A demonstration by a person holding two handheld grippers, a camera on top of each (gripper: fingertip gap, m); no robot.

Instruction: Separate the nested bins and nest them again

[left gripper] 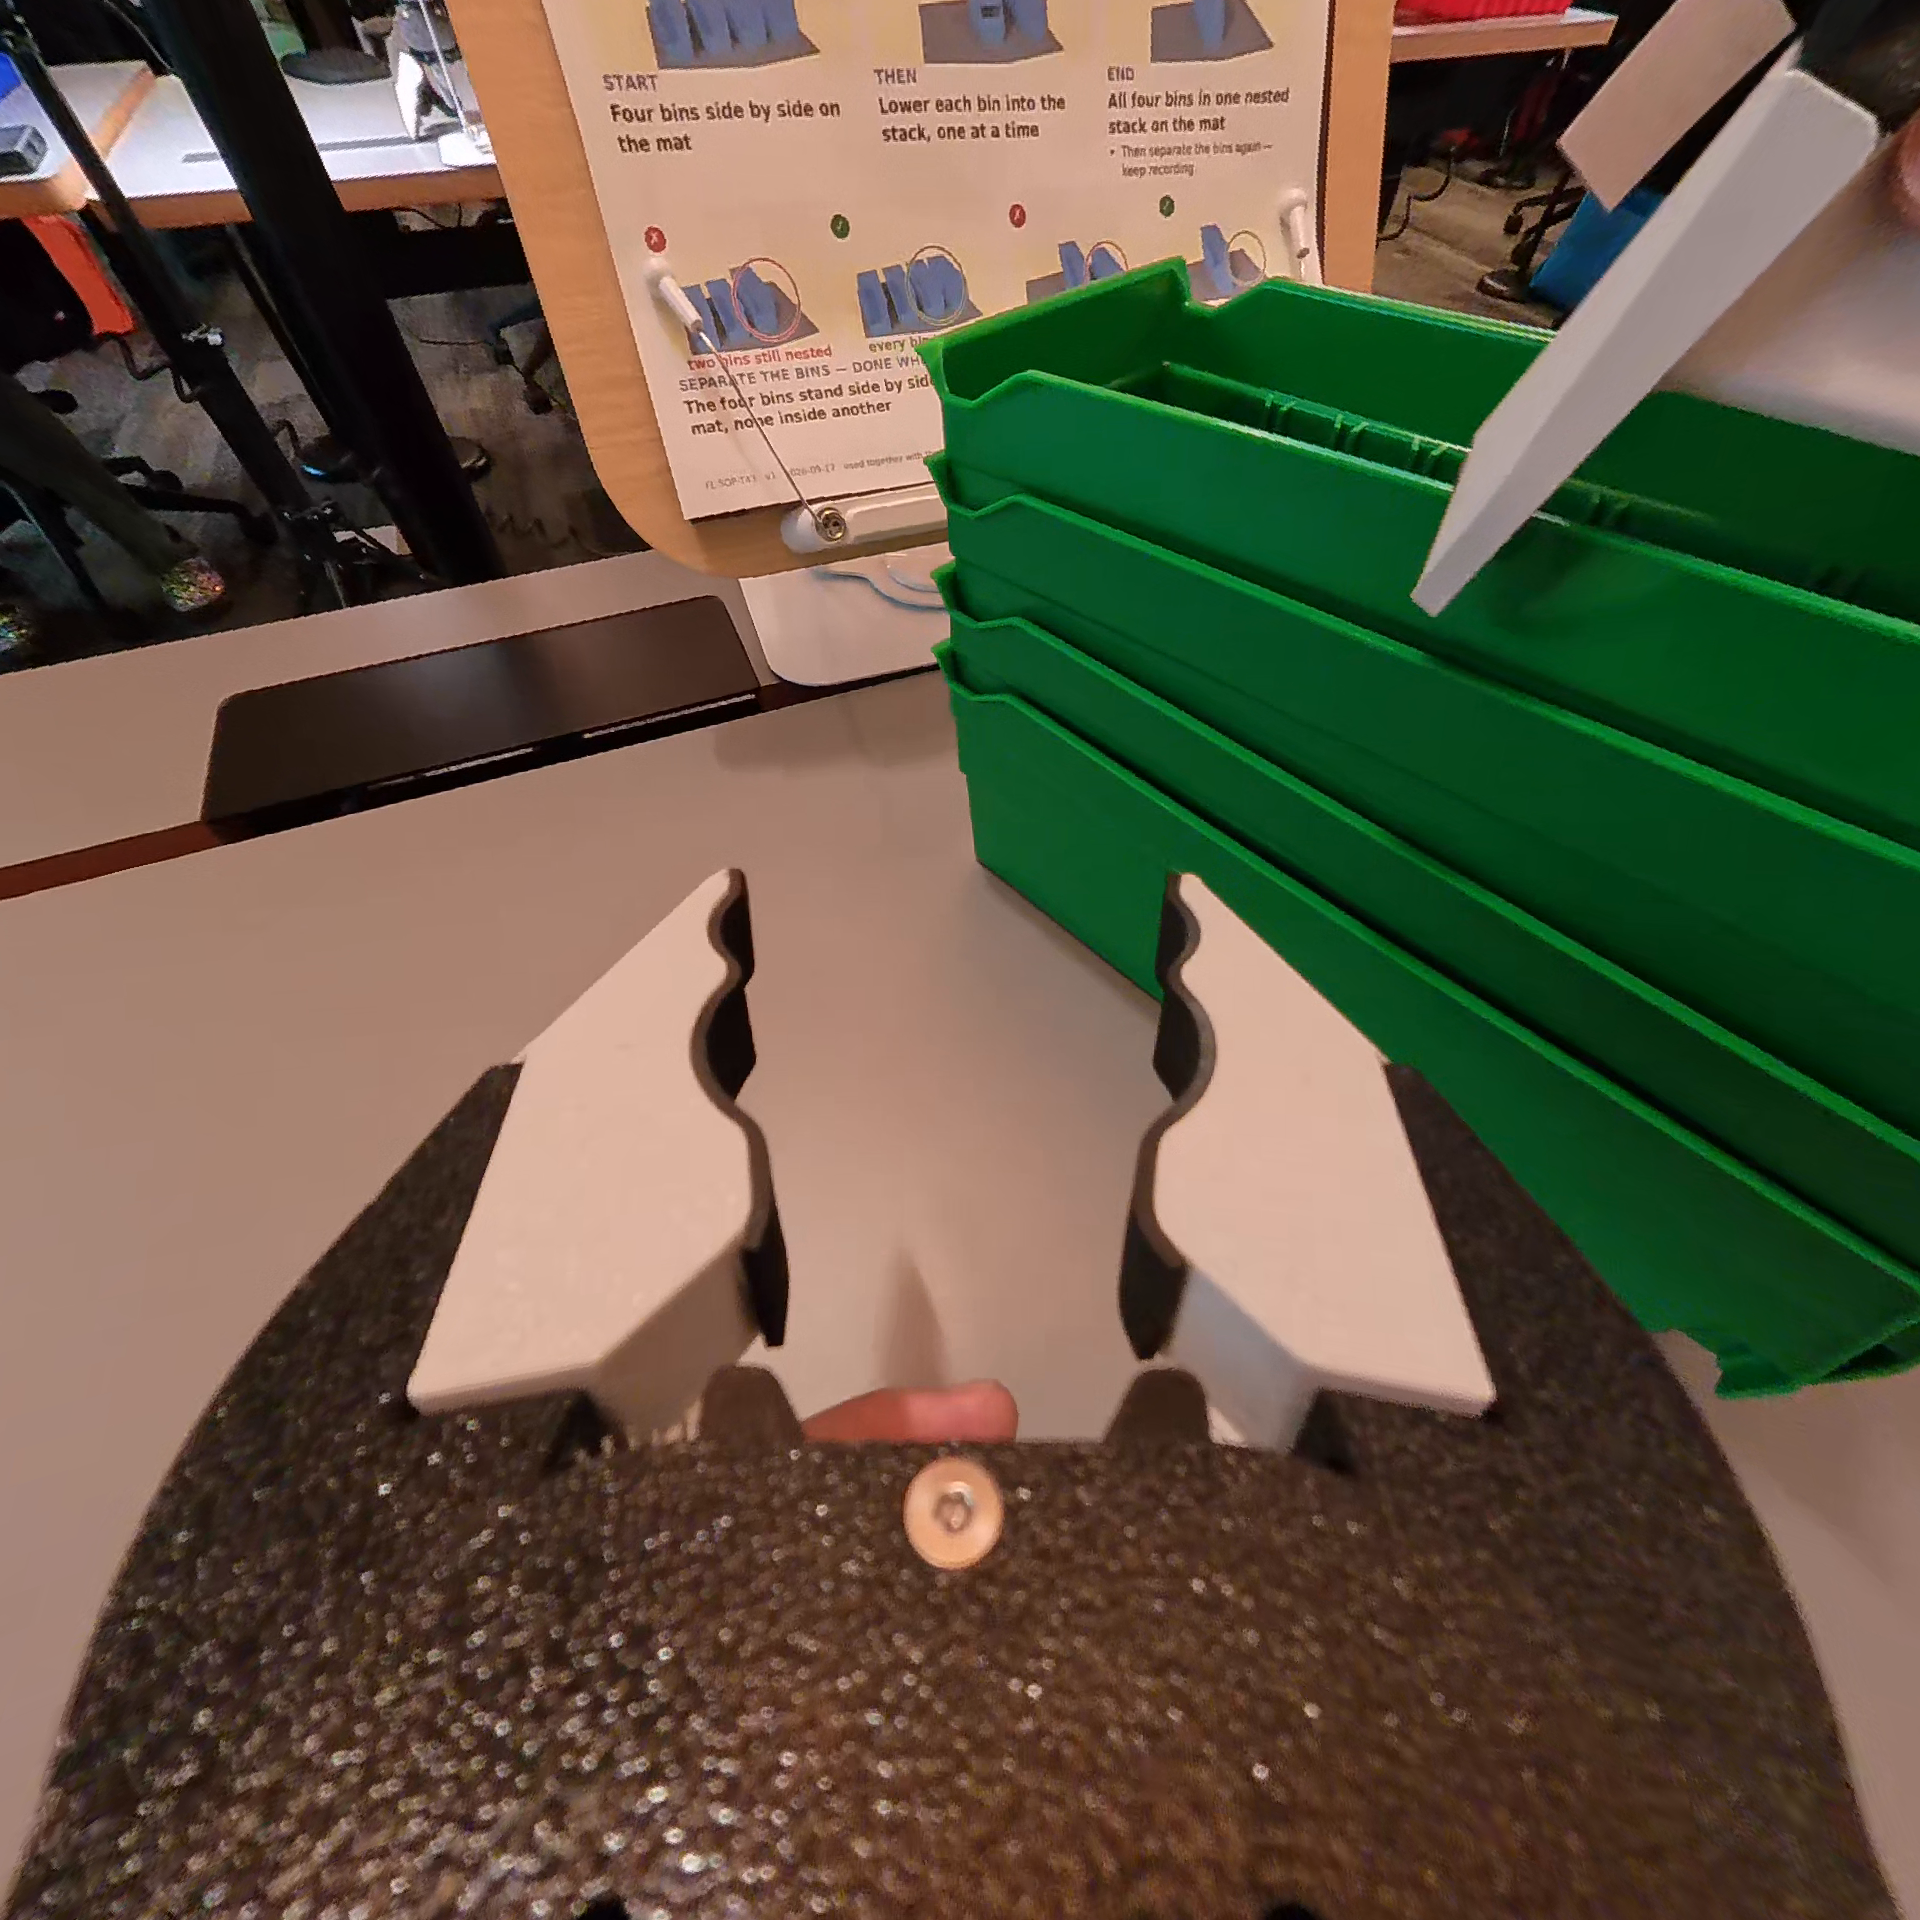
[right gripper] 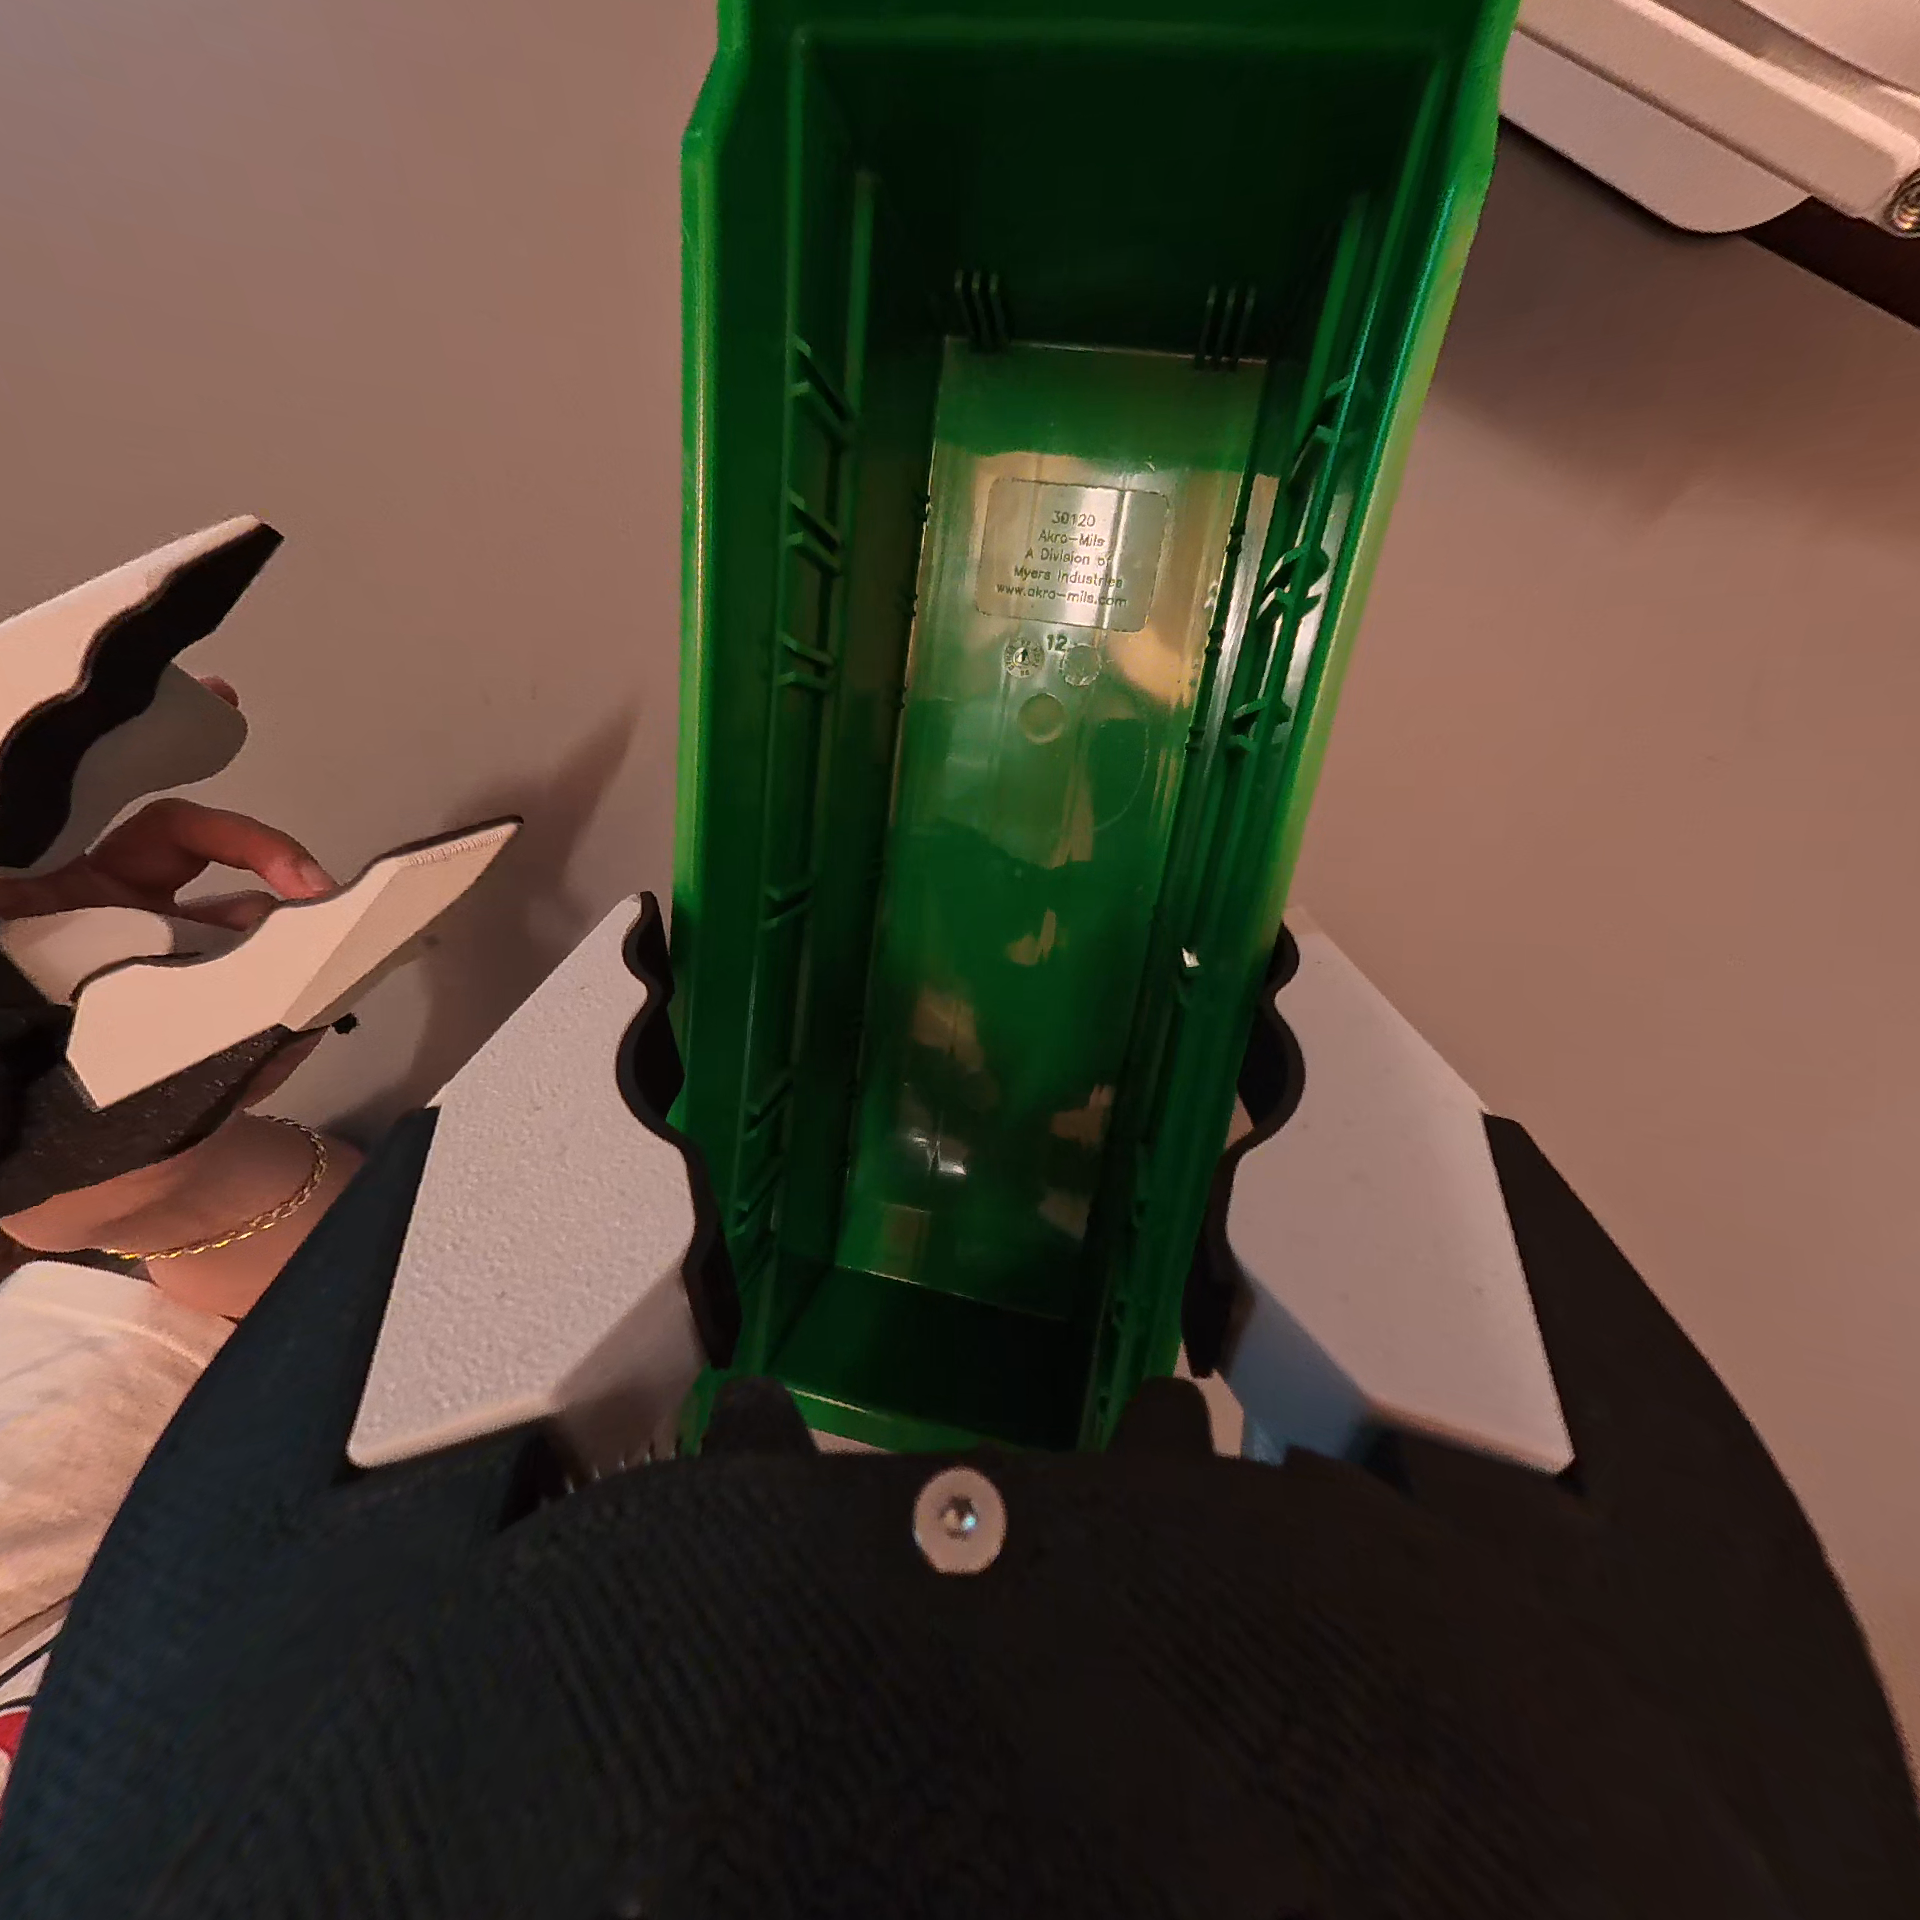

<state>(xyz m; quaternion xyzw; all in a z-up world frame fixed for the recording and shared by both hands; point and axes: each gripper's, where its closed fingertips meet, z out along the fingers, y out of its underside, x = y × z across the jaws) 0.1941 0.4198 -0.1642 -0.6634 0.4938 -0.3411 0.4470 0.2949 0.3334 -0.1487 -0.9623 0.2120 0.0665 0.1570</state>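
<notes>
Fingers: right gripper (right gripper: 961,1153) pinches top bin (right gripper: 1049,727) across its walls; left gripper (left gripper: 951,1112) spread, empty, beside 4-bin stack (left gripper: 1455,790). Risk: lower bins lifting together, stack unsteadied.

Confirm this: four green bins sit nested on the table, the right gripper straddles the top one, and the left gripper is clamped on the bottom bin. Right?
Not quite. The left gripper is open and empty beside the stack of green bins, as the left wrist view shows. The right gripper does straddle the top bin.
</notes>
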